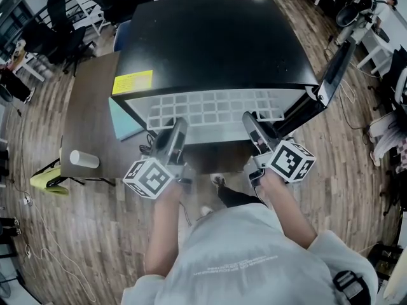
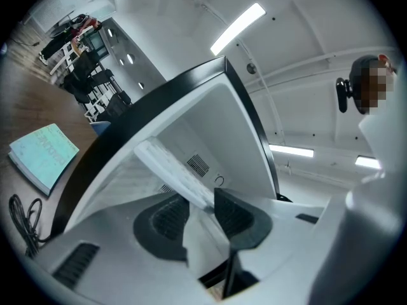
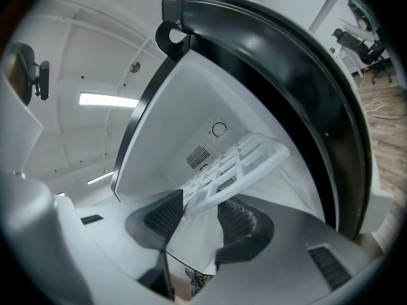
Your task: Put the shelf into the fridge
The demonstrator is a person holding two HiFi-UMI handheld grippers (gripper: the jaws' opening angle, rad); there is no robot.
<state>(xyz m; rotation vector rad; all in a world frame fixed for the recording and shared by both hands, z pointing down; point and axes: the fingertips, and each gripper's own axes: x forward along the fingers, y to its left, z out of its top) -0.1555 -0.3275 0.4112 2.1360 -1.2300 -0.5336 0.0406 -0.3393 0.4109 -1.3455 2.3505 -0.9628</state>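
The shelf (image 1: 210, 110) sits partway inside the fridge (image 1: 216, 37), near edge pinched by left claw (image 1: 180, 126) and right claw (image 1: 249, 119); sliding it fully home remains

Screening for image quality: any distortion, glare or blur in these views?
Head view: heavy fisheye bends the floor; fridge top dark. Left gripper view: ceiling light blown out, shelf low-contrast against white walls. Right gripper view: sheen on the fridge's black edge, shelf grid crisp.

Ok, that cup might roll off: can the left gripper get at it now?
Probably not yet: the left gripper holds the shelf by its front edge, as does the right gripper. The cup lies in the open on the table, so only the shelf ties it up.
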